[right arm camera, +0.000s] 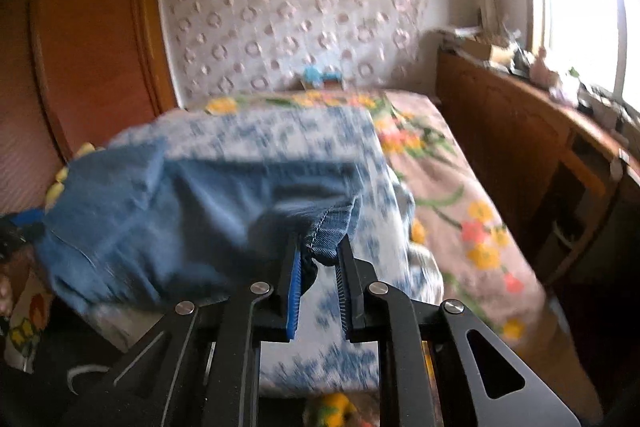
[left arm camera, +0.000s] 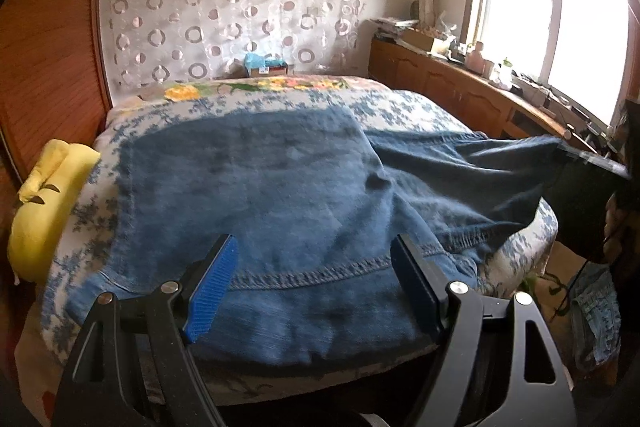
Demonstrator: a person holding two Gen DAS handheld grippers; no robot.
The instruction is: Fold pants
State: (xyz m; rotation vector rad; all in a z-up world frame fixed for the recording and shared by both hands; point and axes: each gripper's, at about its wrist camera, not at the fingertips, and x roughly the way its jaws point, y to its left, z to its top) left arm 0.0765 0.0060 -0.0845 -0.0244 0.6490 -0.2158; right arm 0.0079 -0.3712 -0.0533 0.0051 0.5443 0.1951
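Left wrist view: left tool [left arm camera: 316,283] spread wide, holding nothing, low-centre over the blue pants [left arm camera: 256,187] lying across the bed [left arm camera: 404,107]; stitched hem sits between its fingers. Right wrist view, blurred: right tool [right arm camera: 318,267] clamped on a pants [right arm camera: 160,211] hem corner, centre frame, cloth lifted off the bed [right arm camera: 448,187].

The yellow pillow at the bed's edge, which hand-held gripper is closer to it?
Left. The left hand-held gripper hangs open over the jeans, with the yellow pillow just beside them. The right hand-held gripper pinches the jeans' far end.
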